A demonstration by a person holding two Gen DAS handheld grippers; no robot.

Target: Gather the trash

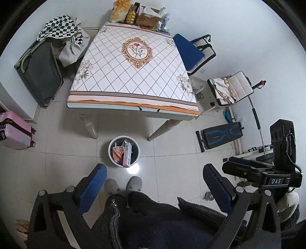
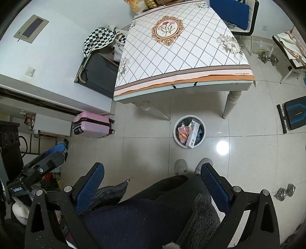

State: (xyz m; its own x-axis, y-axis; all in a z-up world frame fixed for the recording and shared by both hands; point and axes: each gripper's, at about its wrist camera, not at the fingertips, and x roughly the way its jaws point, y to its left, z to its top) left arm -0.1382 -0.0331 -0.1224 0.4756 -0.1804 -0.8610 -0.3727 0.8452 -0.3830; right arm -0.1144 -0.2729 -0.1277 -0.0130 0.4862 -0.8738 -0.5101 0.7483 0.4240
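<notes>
Both tongs are held high over the floor and aimed downward. The left gripper (image 1: pixel 153 183) is spread wide with nothing between its blue pads, and the right gripper (image 2: pixel 153 183) is likewise spread and empty, presumably because nothing is left to carry. Toward twelve o'clock of each, beyond the person's slippers (image 1: pixel 133 183), the white bin (image 1: pixel 124 151) is set on the tiles just before the table (image 1: pixel 132 103). A white carton (image 2: pixel 193 135) and pink wrappers (image 2: pixel 182 134) are seen inside it, so the collecting is judged nearly finished.

"DAS" on right gripper (image 1: pixel 276 181) body label; "SF" on cardboard box (image 1: pixel 149 18) at table's far end.
</notes>
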